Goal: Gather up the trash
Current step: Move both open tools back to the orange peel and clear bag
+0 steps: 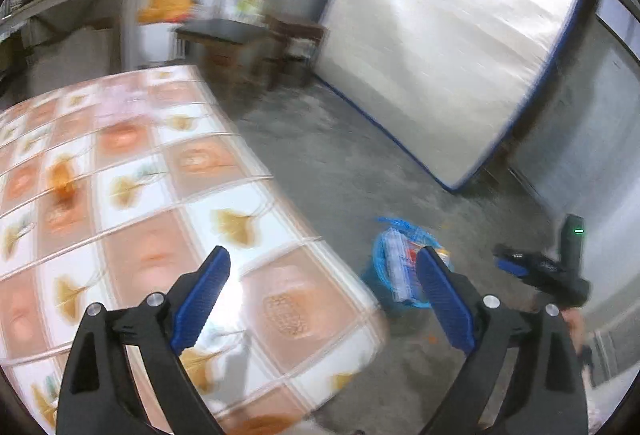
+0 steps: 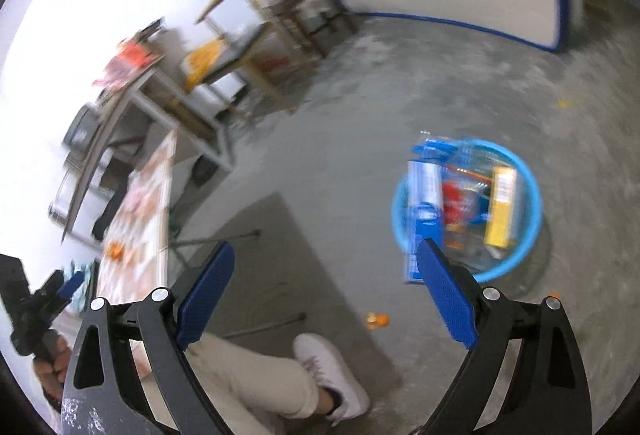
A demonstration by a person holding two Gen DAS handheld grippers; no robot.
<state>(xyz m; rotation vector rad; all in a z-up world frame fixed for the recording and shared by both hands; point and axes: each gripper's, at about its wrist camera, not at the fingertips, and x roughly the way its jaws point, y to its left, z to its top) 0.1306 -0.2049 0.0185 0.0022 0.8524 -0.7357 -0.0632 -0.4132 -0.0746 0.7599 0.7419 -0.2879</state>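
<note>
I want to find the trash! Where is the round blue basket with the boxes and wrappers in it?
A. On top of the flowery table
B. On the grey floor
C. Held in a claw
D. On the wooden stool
B: the round blue plastic basket sits on the grey concrete floor, beside the table with the flowery cloth.

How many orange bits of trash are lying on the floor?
3 that I can see. One orange scrap lies near the white shoe, one just past the blue basin, and one farther off. Blur may hide more.
</note>
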